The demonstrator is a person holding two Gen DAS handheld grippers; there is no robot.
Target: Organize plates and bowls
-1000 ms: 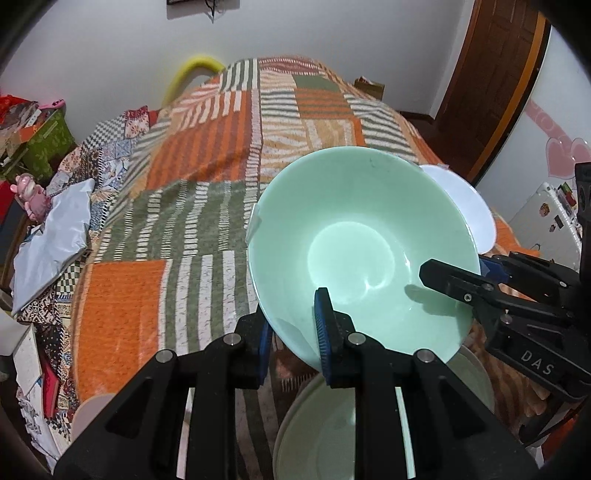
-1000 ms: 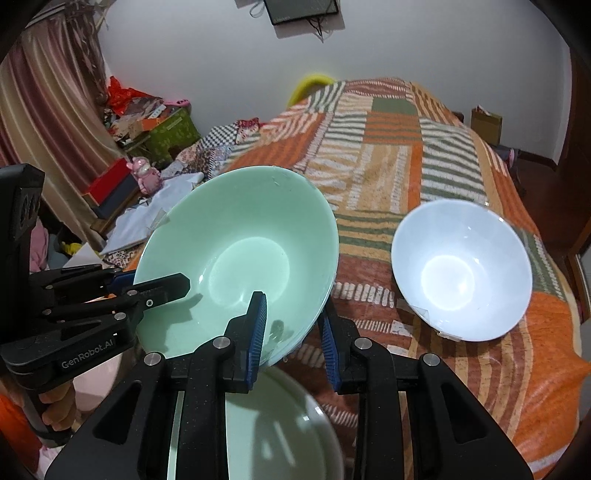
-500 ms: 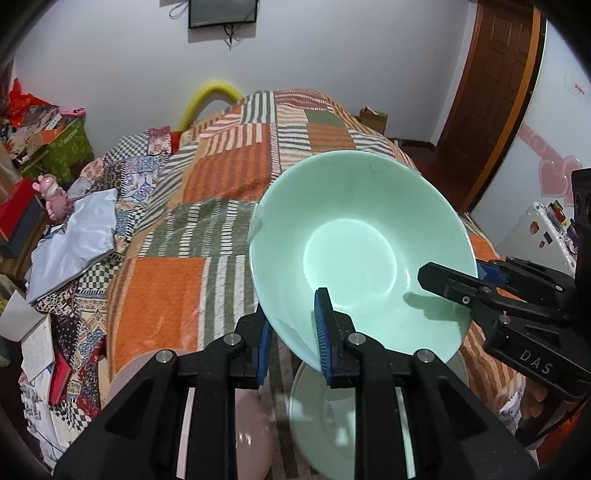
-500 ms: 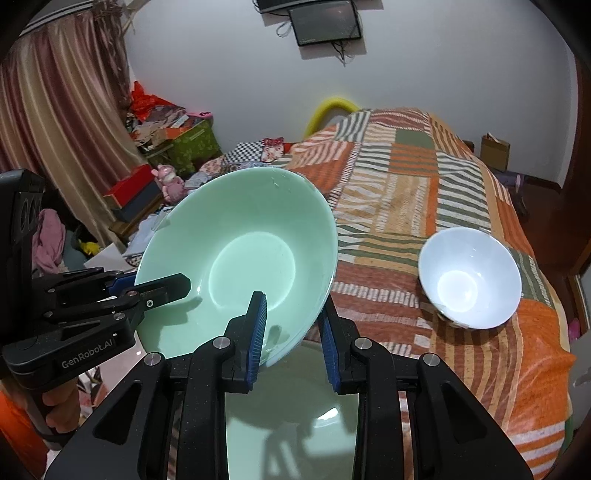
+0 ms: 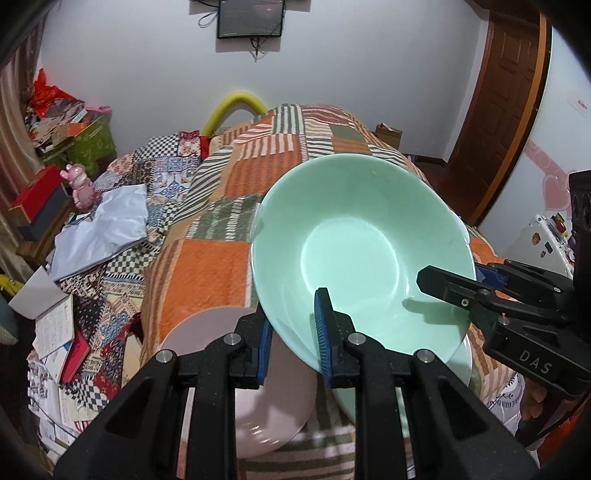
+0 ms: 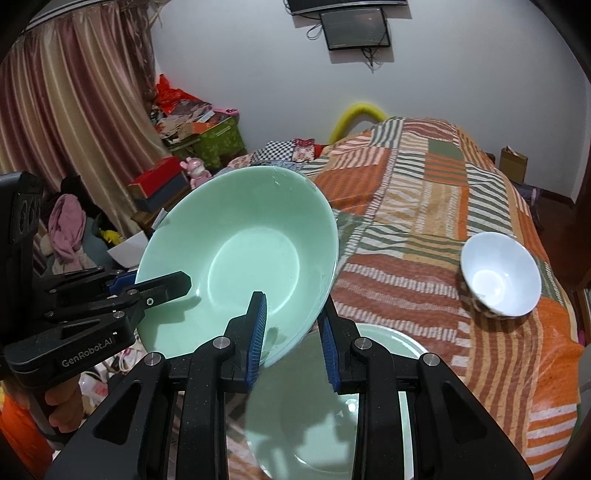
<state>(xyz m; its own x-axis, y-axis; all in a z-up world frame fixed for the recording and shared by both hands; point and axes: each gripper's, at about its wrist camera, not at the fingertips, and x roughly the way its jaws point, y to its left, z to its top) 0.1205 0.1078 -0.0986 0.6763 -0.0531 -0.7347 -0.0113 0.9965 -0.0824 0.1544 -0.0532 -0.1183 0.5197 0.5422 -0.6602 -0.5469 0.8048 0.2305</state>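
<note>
Holding: green bowl [image 5: 364, 258] [image 6: 240, 258] gripped by both claws, lifted off the bed, tilted so its inside faces the cameras
Left gripper [image 5: 293, 341] [image 6: 151, 290]: fingers pinched on the bowl's near rim in the left wrist view, one blue pad inside, one outside; in the right wrist view it comes in from the left onto the rim
Right gripper [image 6: 293, 328] [image 5: 448, 286]: fingers pinched on the bowl's lower right rim, blue pads either side of the wall; in the left wrist view it reaches in from the right edge
Green plate [image 6: 369, 417] [image 5: 463, 363]: flat on the bed right under the bowl, mostly hidden by bowl and fingers in the left wrist view
Pink plate [image 5: 266, 410]: on the bed's near edge, just left of the green plate, partly behind the left gripper
White bowl [image 6: 500, 278]: upright on the bedspread, well apart to the right of the green bowl
Bedspread [image 5: 210, 269] [image 6: 417, 229]: orange, green and striped patchwork covering the bed
Wall screen [image 5: 251, 18] [image 6: 354, 27]: dark, mounted high on the white wall
Left side clutter: pink toy [image 5: 81, 184] [image 6: 197, 168], boxes and papers beside the bed
Door [image 5: 495, 103]: brown wood, far right
Curtain [image 6: 70, 114]: pink and beige, far left
</note>
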